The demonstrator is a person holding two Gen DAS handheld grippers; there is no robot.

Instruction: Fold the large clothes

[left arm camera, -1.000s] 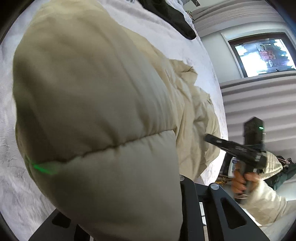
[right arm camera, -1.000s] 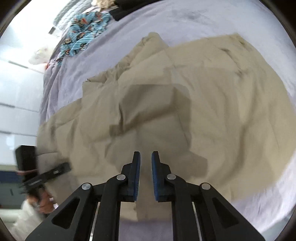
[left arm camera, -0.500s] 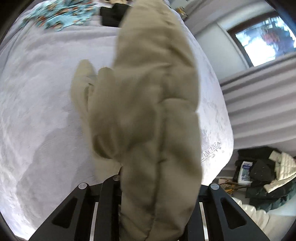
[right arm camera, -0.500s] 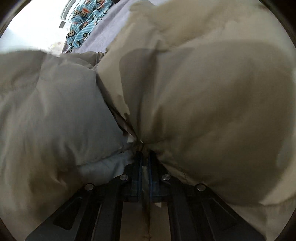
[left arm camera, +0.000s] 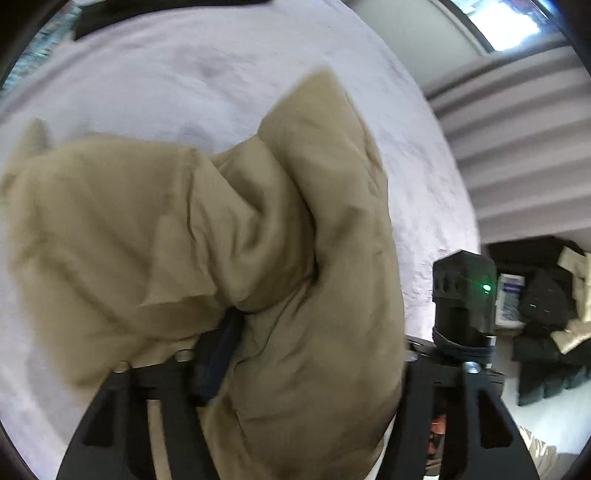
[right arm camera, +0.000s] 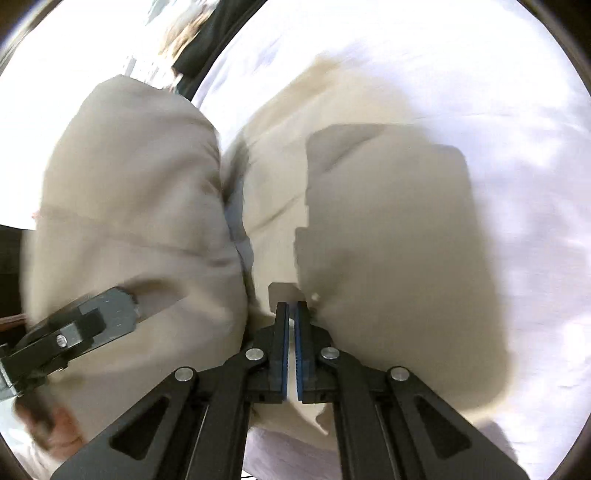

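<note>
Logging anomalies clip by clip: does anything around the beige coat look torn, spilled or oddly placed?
Nothing stands out. The beige puffy coat is bunched between the left tongs and right tongs above the white bedspread, without visible tears. Motion blur hides fine detail.

Left gripper [left arm camera: 258,354] mostly buried under bunched beige padded garment [left arm camera: 229,236]; only one dark blue pad [left arm camera: 221,350] shows, pressed into fabric, the other finger hidden, so grip unclear. Garment fills centre, one thick fold at 9 o'clock, a taller fold peaking toward 12. White bed [left arm camera: 184,62] behind it. Right gripper [left arm camera: 463,306], black with green light, at 3 o'clock, close beside garment. Dark clothes pile [left arm camera: 546,306] on floor at 3–4 o'clock. Window [left arm camera: 498,22] at 1 o'clock. Frame blurred.
</note>
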